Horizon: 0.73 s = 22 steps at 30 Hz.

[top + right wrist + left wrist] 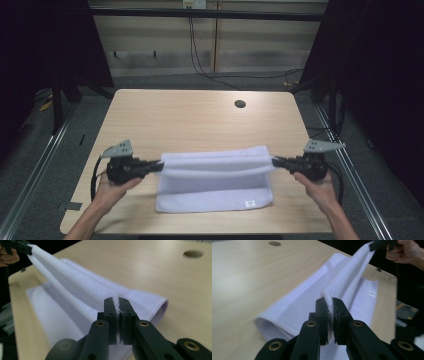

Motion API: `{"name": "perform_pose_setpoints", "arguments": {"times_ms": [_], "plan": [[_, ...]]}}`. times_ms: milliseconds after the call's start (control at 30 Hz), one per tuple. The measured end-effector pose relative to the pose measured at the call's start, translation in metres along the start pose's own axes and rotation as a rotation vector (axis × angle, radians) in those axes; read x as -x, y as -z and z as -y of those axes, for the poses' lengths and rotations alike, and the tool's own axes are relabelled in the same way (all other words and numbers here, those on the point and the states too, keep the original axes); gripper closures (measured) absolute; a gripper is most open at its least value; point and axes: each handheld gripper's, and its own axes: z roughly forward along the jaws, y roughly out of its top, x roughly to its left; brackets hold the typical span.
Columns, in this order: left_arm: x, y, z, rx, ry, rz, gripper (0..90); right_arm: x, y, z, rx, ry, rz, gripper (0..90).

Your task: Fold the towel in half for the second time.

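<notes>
High view: a white towel (215, 187) lies on the near half of the light wooden surface (200, 117), held at both ends by two claws.
Towel: one long edge is lifted off the surface and stretched in a sagging line between the two claws; the rest lies flat below it, spreading toward the person.
Towel fold: the far side shows a rounded doubled layer resting on the surface, seen in the left gripper view (294, 307) and the right gripper view (75, 295).
Label: a small tag (250, 203) sits near the towel's near right corner; it also shows as a pale patch in the left gripper view (372, 293).
Left claw: (161, 165) at the towel's left end, jaws pressed narrow onto the bunched corner of cloth; its own view (330, 312) shows the terry squeezed between the two black pads.
Right claw: (274, 161) at the towel's right end, jaws likewise closed on a thin pinch of towel edge, seen up close in its own view (118, 312).
Left hand: (112, 187) wraps the left gripper's handle from below, at the surface's near left.
Right hand: (314, 182) grips the right handle near the surface's right edge.
Grey plates: one three-cornered plate rides on top of each gripper (120, 148) (322, 146).
Surface hole: a round dark cable hole (240, 104) lies toward the far right, well apart from the towel.
</notes>
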Motion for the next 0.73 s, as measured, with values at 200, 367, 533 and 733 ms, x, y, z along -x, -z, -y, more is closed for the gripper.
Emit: {"name": "perform_pose_setpoints", "arguments": {"times_ms": [200, 367, 533, 733], "plan": [[0.026, -0.004, 0.047, -0.203, -0.002, 0.089, 73.8, -0.025, 0.000, 0.057, -0.164, -0.038, -0.043, 70.3], [0.030, 0.019, 0.044, -0.053, 0.034, 0.103, 60.1, -0.031, 0.023, 0.065, -0.080, -0.092, -0.034, 59.6], [-0.005, 0.024, 0.043, 0.072, 0.171, -0.122, 47.3, -0.018, 0.032, 0.060, 0.094, -0.105, 0.100, 51.1], [-0.007, 0.027, 0.050, 0.062, 0.183, -0.204, 40.6, -0.016, 0.036, 0.061, 0.147, -0.060, 0.205, 46.5]]}}
